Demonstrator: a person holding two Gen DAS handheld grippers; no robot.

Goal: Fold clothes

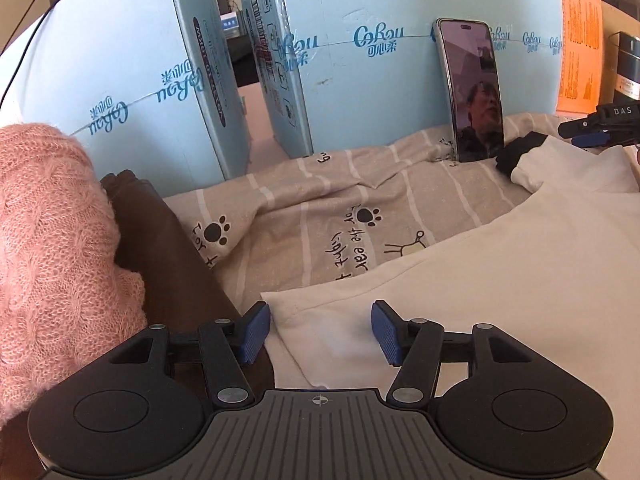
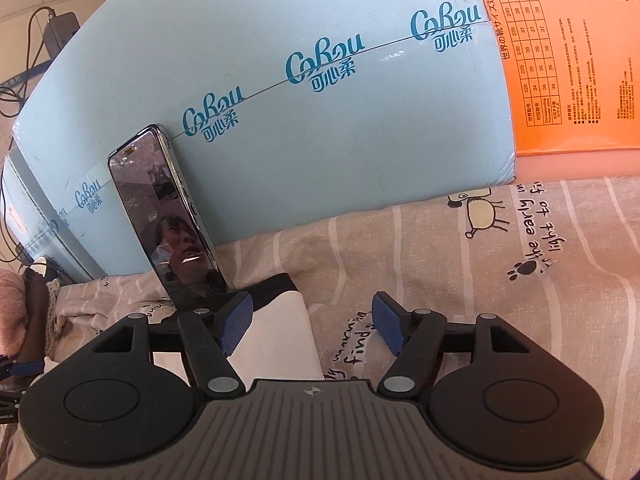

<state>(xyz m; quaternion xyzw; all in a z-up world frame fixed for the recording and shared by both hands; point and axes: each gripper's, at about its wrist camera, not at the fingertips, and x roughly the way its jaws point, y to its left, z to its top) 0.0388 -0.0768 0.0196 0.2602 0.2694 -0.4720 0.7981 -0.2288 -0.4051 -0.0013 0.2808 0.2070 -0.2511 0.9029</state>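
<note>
In the left wrist view the left gripper (image 1: 320,330) fills the lower centre of the frame, its two blue pads apart with nothing between them, poised over a folded corner of the one white garment (image 1: 500,280). That garment spreads from lower centre to the right edge, and one sleeve with a black cuff (image 1: 514,154) reaches toward the upper right.

In the right wrist view the right gripper (image 2: 312,328) sits at lower centre, its two pads likewise spread and gripping nothing; the white sleeve end with its black cuff (image 2: 276,286) lies between them, nearer the left pad.

The garment rests on one striped beige sheet (image 1: 320,208) printed with paw marks and lettering. At the left of the left view lie two more clothes, touching: one pink knit (image 1: 52,248) and one dark brown piece (image 1: 168,248) beside it.

One phone (image 1: 474,92) stands upright in the upper right of that view, leaning on pale blue boxes (image 1: 360,92); three box faces can be counted. One orange printed sheet (image 2: 576,56) fills the upper right of the right view.
</note>
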